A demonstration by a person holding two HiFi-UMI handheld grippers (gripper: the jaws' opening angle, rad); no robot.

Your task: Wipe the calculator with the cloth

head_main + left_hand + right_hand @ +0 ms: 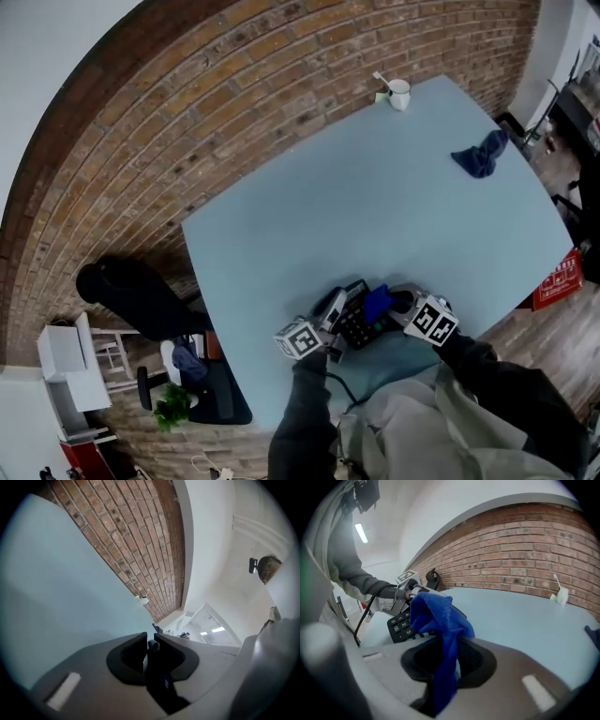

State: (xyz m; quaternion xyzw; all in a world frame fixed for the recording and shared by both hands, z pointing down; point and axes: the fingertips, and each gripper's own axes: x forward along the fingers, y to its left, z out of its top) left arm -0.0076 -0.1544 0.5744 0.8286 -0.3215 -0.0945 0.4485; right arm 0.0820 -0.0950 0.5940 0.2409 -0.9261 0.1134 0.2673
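The black calculator (356,323) is at the near edge of the pale blue table (375,197). My left gripper (334,316) is shut on its left edge; in the left gripper view a dark thin edge of the calculator (154,667) is pinched between the nearly closed jaws of the left gripper (150,641). My right gripper (398,303) is shut on a bright blue cloth (377,302), right over the calculator. In the right gripper view the cloth (436,616) stands up from the right gripper (447,645), bunched in front of the calculator's keys (399,624).
A second, darker blue cloth (481,153) lies crumpled at the table's far right. A white mug (399,94) stands at the far corner by the brick wall. Left of the table, on the floor, are a potted plant (173,408) and white furniture (70,361).
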